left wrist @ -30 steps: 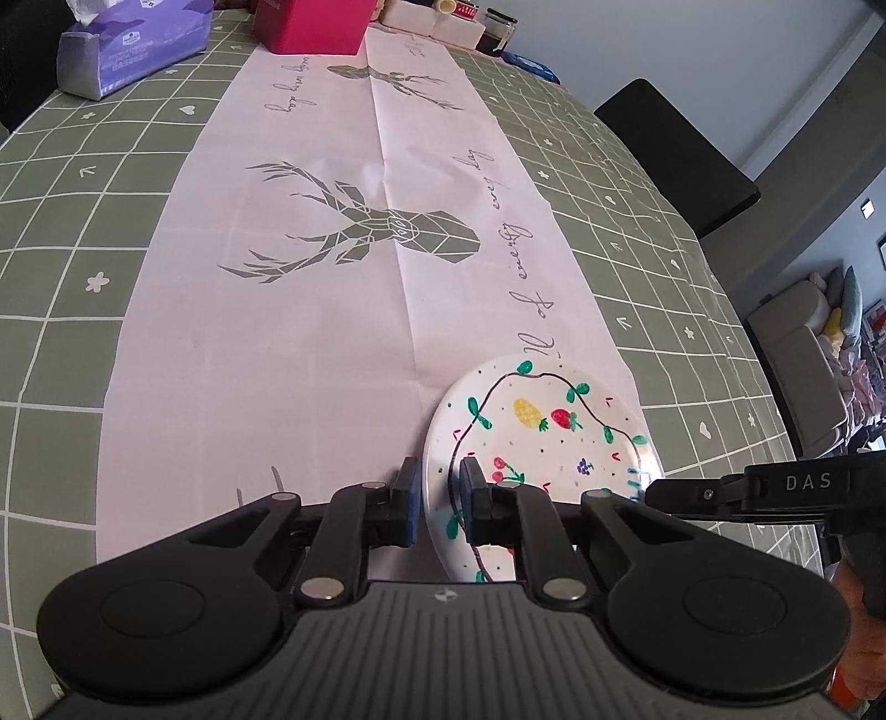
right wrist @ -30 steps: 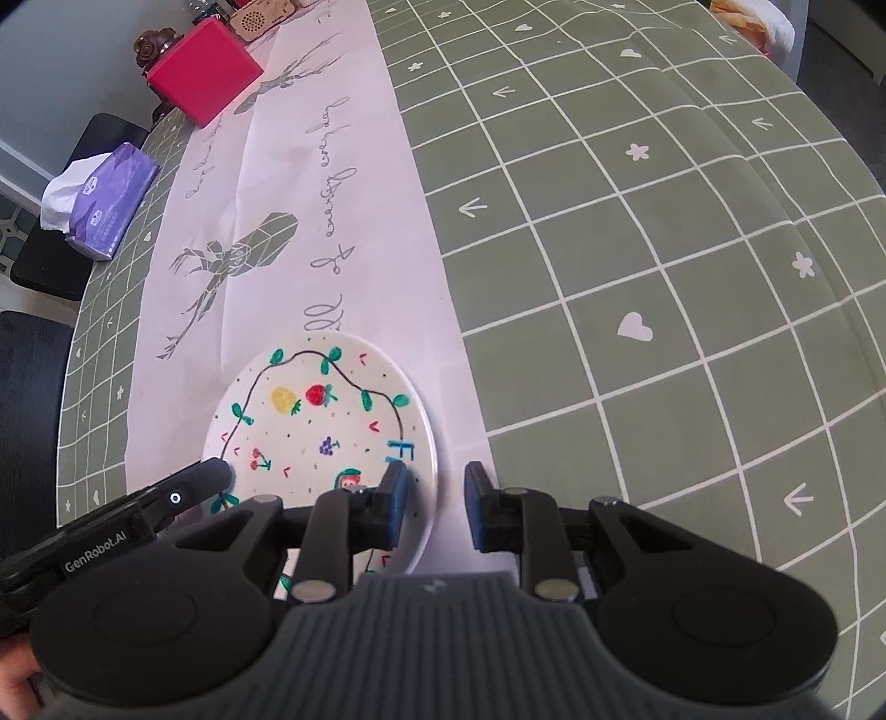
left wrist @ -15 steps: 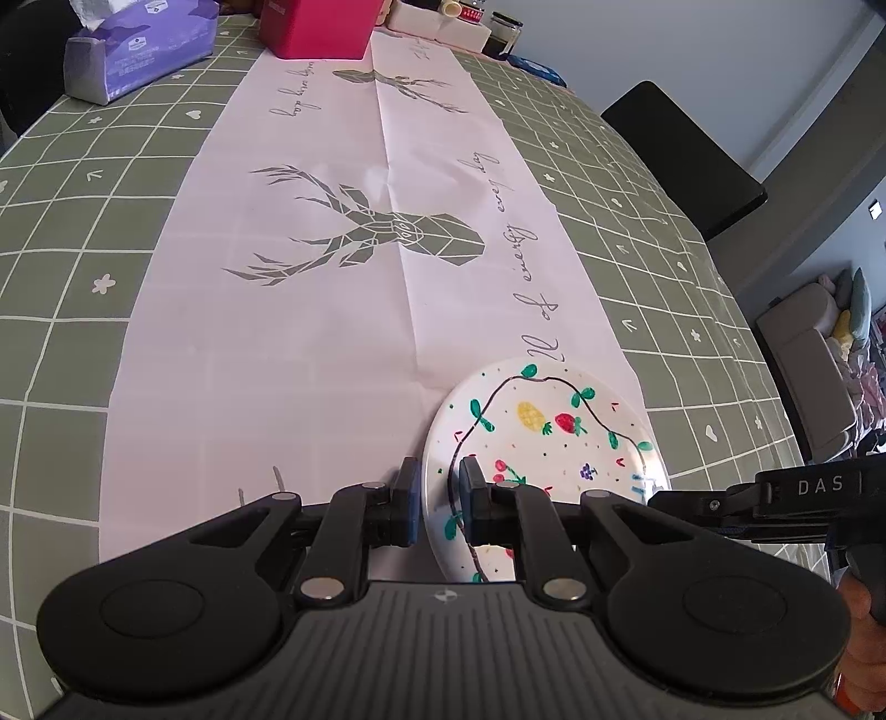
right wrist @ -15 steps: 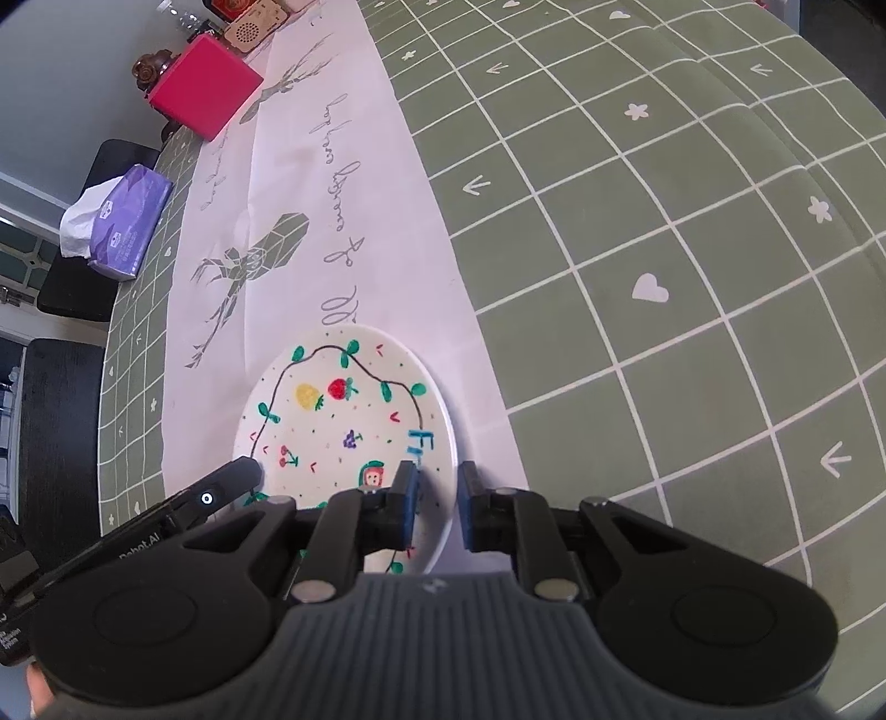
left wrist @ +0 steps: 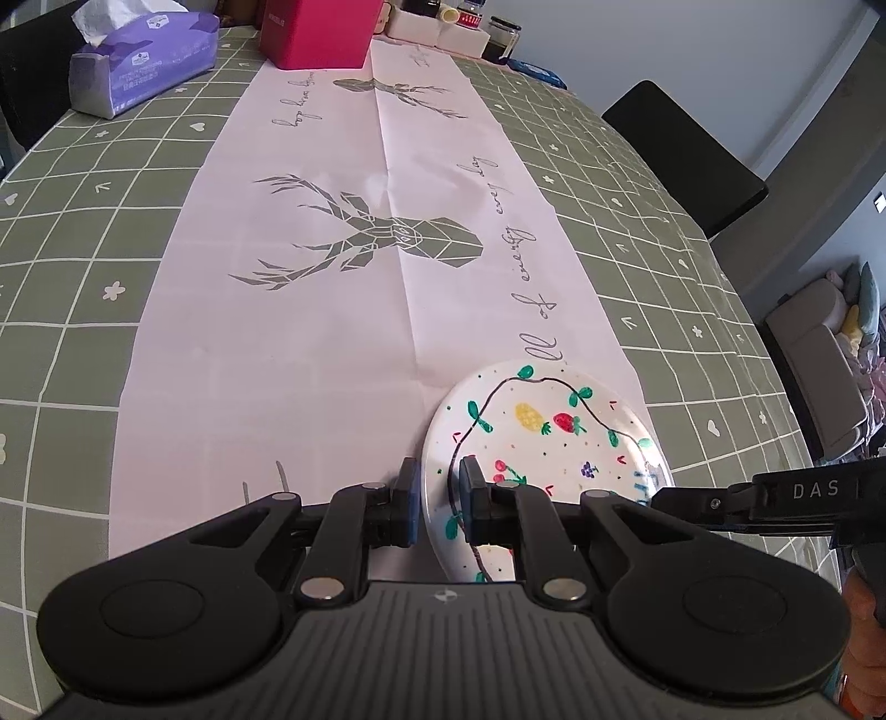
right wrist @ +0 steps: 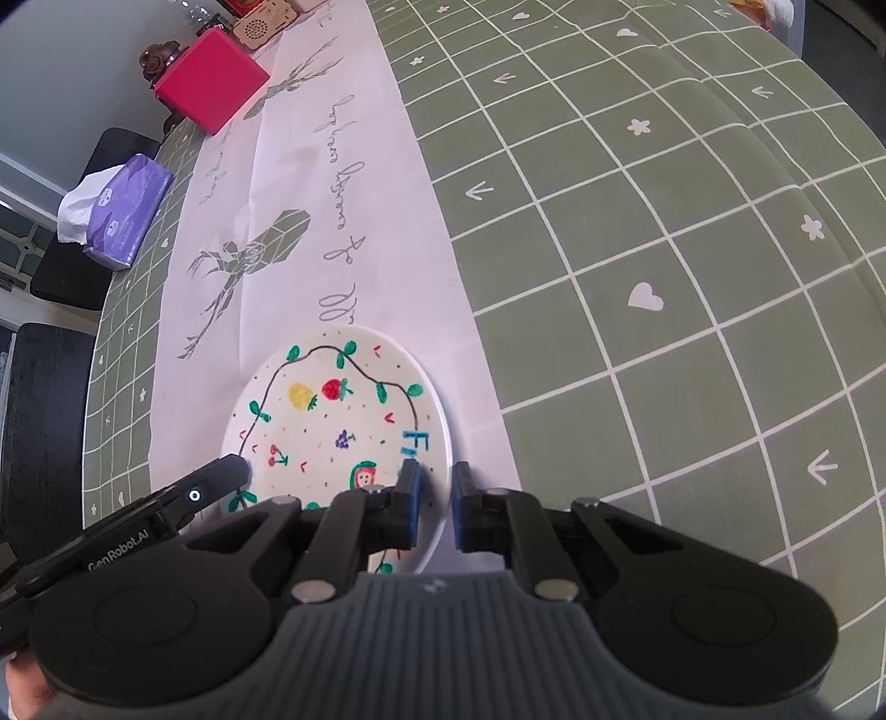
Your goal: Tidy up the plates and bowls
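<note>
A white plate [left wrist: 548,437] painted with fruit and a green vine is held between both grippers above the white table runner [left wrist: 354,310]. My left gripper [left wrist: 438,498] is shut on the plate's left rim. My right gripper [right wrist: 434,501] is shut on the plate's right rim; the plate also shows in the right wrist view [right wrist: 338,421]. The right gripper's body shows at the right of the left wrist view [left wrist: 775,493], and the left gripper's body shows at the lower left of the right wrist view [right wrist: 166,509]. No bowl is in view.
The table has a green grid cloth [right wrist: 664,277]. A purple tissue pack [left wrist: 144,55], a pink box [left wrist: 321,33] and jars [left wrist: 498,41] stand at the far end. A black chair [left wrist: 686,155] stands at the right side.
Both grippers have lifted the plate slightly and carried it a little forward along the runner. Both grips stay the same.
</note>
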{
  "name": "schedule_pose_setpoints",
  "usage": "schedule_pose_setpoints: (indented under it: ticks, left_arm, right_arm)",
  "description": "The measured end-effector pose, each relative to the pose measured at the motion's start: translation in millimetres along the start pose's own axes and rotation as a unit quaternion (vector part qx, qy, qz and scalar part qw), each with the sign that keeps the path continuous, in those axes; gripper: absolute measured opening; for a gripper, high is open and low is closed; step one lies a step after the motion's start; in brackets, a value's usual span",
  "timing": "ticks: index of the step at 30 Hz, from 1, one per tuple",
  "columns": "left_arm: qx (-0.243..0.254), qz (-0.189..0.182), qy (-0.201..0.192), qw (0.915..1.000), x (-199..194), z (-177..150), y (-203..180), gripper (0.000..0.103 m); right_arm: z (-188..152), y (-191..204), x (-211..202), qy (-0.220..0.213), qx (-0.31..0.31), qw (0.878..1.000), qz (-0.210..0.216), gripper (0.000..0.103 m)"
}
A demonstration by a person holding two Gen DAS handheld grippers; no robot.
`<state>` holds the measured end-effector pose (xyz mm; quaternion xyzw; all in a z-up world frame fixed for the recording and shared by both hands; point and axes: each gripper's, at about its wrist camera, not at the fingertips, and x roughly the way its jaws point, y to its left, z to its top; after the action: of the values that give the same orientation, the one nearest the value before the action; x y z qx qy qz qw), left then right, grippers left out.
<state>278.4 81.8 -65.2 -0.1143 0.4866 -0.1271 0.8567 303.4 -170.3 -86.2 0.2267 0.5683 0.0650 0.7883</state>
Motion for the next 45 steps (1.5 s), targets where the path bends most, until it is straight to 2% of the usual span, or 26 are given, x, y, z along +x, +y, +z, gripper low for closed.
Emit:
schedule_pose_setpoints:
  ticks: [13,23,34,39,45]
  left_arm:
    - [0.003,0.006,-0.014,0.9999,-36.3,-7.9,-4.6,0.015]
    - [-0.005,0.018,-0.034,0.9992,-90.8,-26.9,-6.3,0.015]
    - [-0.027,0.042,-0.04,0.998,-150.5,-67.8,-0.6,0.015]
    - [-0.047,0.03,-0.045,0.9974,-168.7,-91.7,8.0,0.015]
    - [-0.067,0.019,-0.046,0.9965,-172.0,-115.9,17.3,0.015]
  right_arm:
    - [-11.5,14.7,-24.4,-0.014,-0.022,1.0,0.009,0.01]
    - [-37.9,35.2,-56.3,-0.021,-0.042,0.998,0.031,0.01]
    - [-93.2,53.5,-84.3,-0.014,-0.072,0.995,0.066,0.01]
    - [-118.1,52.5,-91.8,-0.016,-0.078,0.993,0.083,0.01]
    - [-145.8,43.0,-87.6,-0.02,-0.076,0.992,0.096,0.01]
